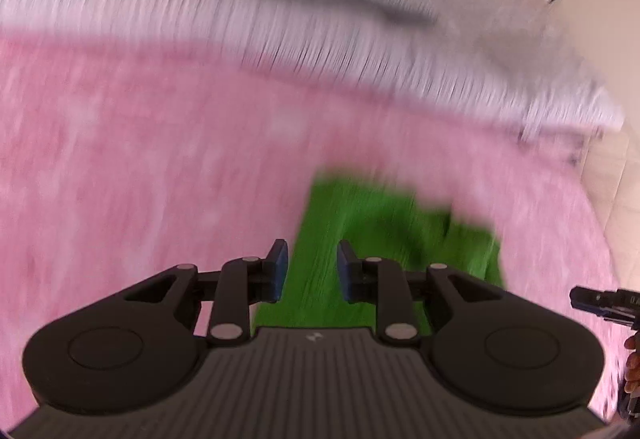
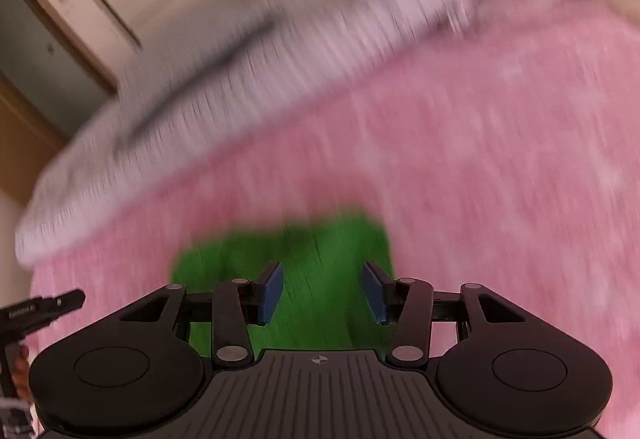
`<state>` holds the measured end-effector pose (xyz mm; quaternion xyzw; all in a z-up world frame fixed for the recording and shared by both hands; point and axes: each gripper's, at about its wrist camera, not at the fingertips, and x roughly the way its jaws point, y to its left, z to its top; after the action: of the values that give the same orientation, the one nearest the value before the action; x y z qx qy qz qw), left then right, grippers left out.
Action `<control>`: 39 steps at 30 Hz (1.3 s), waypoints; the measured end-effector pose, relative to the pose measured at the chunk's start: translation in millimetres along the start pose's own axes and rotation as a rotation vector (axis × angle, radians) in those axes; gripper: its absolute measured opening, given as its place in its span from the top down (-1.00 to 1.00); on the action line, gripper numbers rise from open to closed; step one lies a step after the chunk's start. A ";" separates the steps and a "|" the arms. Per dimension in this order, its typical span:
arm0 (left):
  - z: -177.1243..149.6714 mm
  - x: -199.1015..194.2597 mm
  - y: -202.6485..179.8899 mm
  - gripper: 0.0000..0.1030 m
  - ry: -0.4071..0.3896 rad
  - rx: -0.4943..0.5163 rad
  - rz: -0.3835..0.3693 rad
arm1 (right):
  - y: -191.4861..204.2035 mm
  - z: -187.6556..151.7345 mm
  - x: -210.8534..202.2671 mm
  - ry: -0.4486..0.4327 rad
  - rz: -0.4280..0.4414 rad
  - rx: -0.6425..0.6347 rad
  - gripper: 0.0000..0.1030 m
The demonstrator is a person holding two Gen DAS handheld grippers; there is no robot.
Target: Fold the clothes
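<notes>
One green garment (image 1: pixel 360 231), one pink blanket (image 1: pixel 160 159), two grippers.

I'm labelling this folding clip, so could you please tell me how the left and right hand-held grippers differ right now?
The left hand-held gripper has its jaws set narrower than the right hand-held gripper. The left hangs over the green garment's edge, the right over its middle. Both are open and empty, angled down at the garment on the pink bedspread.

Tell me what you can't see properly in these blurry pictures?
- Green garment: motion blur in both wrist views hides its type and folds; the left gripper covers its near edge.
- Pink bedspread: pattern smeared by blur.
- Grey blanket: its far edge is cut off by the left wrist frame.
</notes>
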<state>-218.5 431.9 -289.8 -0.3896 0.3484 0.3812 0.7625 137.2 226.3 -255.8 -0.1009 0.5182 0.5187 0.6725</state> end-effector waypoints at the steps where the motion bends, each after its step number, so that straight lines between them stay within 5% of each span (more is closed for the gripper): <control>1: -19.9 -2.1 6.7 0.59 0.045 -0.012 0.009 | -5.3 -20.3 -2.2 0.053 -0.021 0.000 0.08; 6: -119.1 -28.0 34.7 0.59 0.235 -0.063 0.057 | -18.5 -130.0 -27.0 0.271 -0.062 0.029 0.08; 12: -189.1 -65.4 55.8 0.59 0.298 -0.178 0.043 | -7.4 -222.3 -58.6 0.377 -0.034 0.114 0.08; 20: -217.3 -77.5 61.5 0.56 0.260 -0.144 -0.038 | 26.5 -266.2 -37.8 0.312 -0.069 0.120 0.08; 21: -219.6 -77.5 64.8 0.56 0.262 -0.148 -0.040 | 28.6 -274.9 -31.0 0.314 -0.086 0.124 0.16; 22: -221.9 -78.2 68.0 0.56 0.261 -0.151 -0.044 | 31.1 -282.5 -29.2 0.299 -0.103 0.105 0.83; 27: -233.4 -89.7 77.5 0.56 0.249 -0.137 -0.081 | 36.6 -284.0 -84.8 0.198 -0.161 -0.012 0.91; 30: -242.4 -93.8 75.7 0.56 0.249 -0.140 -0.120 | 14.6 -271.5 -132.2 0.122 -0.297 -0.024 0.91; 32: -250.5 -91.3 71.6 0.56 0.262 -0.133 -0.145 | -9.8 -267.1 -142.7 0.136 -0.355 -0.007 0.90; 36: -263.0 -82.6 70.6 0.55 0.265 -0.161 -0.141 | -45.3 -280.0 -142.5 0.204 -0.257 0.215 0.76; 39: -267.2 -77.9 77.9 0.50 0.243 -0.240 -0.128 | -59.3 -291.0 -142.2 0.154 -0.191 0.375 0.02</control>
<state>-384.0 209.6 -372.1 -0.5424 0.3646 0.3207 0.6856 23.1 -80.1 -294.3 -0.0620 0.6433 0.3382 0.6841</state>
